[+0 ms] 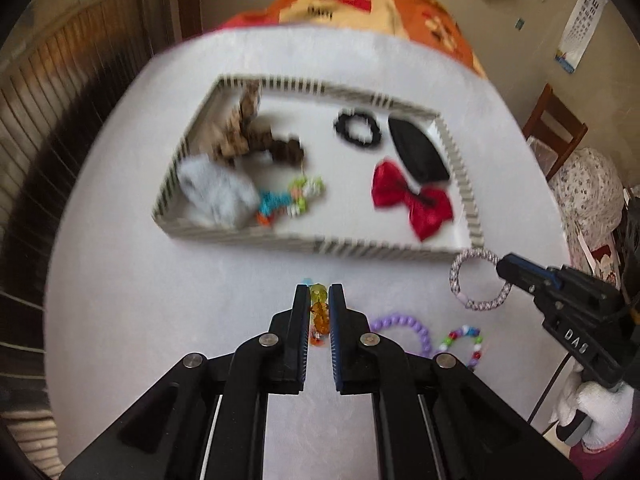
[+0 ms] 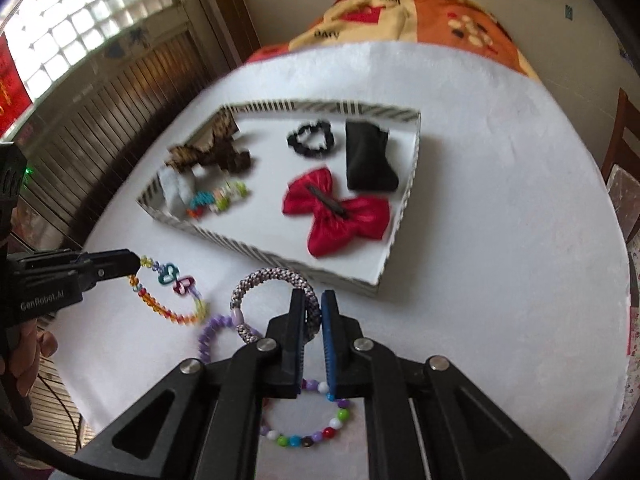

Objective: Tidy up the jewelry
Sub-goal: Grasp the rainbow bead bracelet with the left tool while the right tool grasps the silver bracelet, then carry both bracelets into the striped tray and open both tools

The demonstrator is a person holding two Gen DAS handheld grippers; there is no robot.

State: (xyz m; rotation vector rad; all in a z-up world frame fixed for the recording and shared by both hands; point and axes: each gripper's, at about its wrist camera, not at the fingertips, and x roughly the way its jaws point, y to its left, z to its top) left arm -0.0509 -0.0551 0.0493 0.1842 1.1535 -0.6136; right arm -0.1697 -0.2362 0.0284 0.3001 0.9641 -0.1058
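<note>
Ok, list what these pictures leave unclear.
- Brown patterned piece in the tray: motion blur in both views, so its kind is unreadable.
- Mixed-colour bead bracelet: right wrist view, upper part behind the right gripper.
- Orange bead bracelet: left wrist view, mostly hidden between the left gripper jaws.
- Purple bead bracelet: partly behind the braided ring.

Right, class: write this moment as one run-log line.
left gripper: shut on amber bead bracelet | right gripper: shut on braided ring | tray: bracelets still outside
</note>
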